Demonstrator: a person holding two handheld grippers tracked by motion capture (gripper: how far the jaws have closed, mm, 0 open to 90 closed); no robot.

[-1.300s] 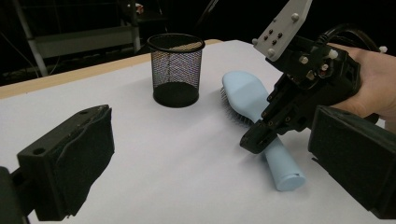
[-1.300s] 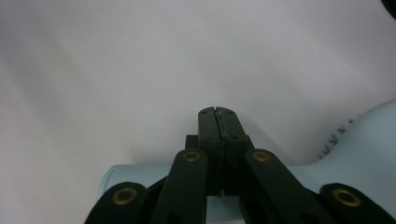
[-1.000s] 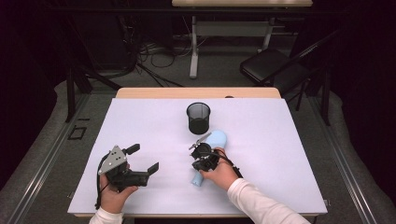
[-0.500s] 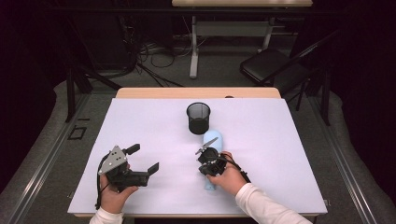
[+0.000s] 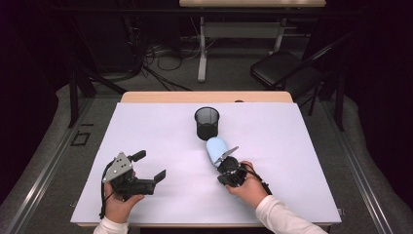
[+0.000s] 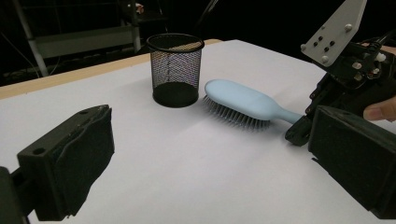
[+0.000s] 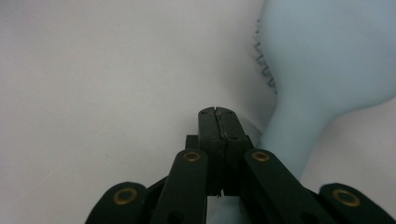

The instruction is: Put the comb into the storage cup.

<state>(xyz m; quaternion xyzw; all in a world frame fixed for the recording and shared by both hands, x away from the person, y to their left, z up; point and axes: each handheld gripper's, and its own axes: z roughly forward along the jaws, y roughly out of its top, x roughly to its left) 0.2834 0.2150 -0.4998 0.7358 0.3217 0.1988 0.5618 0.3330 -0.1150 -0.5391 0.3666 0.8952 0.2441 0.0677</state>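
Your right gripper is clenched on nothing — hairbrush handle lies just beside its tips, long axis running ahead toward the cup.

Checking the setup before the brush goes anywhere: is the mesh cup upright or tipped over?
Upright. The mesh cup stands on its base on the table, round rim facing up, with the hairbrush lying bristles-down beside it.

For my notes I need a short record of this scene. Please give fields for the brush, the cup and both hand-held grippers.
brush: light blue hairbrush, bristles down on the white table, head near the cup
cup: black mesh cup, upright
right hand-held gripper: jaws shut, beside the brush handle, nothing between them
left hand-held gripper: open, apart from both things
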